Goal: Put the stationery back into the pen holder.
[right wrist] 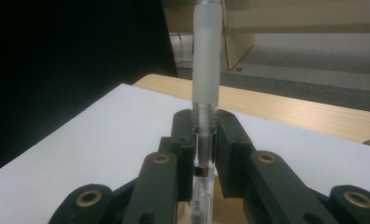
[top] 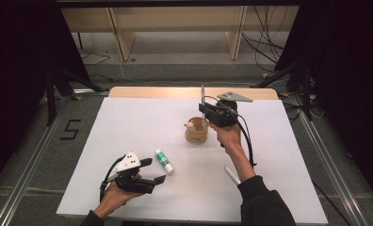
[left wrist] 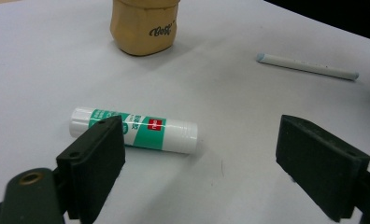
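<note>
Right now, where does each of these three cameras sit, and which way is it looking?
High view: above the table's near side, looking forward and down; both forearms, left claw, right claw.
Left gripper view: on the left claw, open jaws framing the glue stick.
Right gripper view: on the right claw, clamping a pen.
Shared: glue stick, tan cup.

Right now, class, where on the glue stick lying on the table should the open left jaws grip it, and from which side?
Grip the glue stick across its round middle, coming down from above. It lies flat on the white table, long axis sideways, so jaws should straddle its width.
</note>
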Available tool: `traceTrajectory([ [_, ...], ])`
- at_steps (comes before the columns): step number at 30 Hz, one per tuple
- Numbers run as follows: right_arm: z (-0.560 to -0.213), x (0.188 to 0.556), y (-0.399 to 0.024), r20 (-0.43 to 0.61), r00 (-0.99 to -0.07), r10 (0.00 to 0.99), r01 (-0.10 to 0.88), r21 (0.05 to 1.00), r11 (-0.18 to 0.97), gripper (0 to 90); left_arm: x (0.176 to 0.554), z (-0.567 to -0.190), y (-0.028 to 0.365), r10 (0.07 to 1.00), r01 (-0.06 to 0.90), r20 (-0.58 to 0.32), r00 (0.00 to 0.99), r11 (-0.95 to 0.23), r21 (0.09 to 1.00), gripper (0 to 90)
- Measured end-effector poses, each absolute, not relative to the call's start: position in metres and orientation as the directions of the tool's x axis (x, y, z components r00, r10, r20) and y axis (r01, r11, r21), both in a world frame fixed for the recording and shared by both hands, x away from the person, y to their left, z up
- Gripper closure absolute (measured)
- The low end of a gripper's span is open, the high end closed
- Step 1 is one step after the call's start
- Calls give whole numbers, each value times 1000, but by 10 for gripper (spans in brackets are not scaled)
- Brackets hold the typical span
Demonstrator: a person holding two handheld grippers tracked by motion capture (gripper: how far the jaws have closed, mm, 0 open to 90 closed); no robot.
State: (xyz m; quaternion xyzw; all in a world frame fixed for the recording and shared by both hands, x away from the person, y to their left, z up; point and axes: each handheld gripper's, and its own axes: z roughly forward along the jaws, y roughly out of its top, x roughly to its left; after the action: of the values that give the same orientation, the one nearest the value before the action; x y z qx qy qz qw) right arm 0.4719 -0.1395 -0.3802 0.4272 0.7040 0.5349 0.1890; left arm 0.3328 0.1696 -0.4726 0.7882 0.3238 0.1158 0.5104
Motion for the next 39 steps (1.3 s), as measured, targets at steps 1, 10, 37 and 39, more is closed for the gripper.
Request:
traceTrajectory([
  [1, -381, 474, -139, 189, -560, 807, 401, 914, 64, 794, 333, -473, 170, 628, 391, -148, 764, -269, 880, 155],
  [10, -388, 486, -136, 191, -529, 827, 425, 903, 64, 792, 334, -475, 169, 629, 392, -145, 764, -274, 878, 155],
  [37, -414, 502, -121, 170, -511, 842, 470, 876, 108, 791, 335, -476, 169, 632, 395, -149, 761, -269, 878, 155],
  [39, -415, 502, -121, 168, -511, 843, 473, 874, 112, 791, 335, -475, 169, 632, 398, -154, 759, -263, 879, 155],
])
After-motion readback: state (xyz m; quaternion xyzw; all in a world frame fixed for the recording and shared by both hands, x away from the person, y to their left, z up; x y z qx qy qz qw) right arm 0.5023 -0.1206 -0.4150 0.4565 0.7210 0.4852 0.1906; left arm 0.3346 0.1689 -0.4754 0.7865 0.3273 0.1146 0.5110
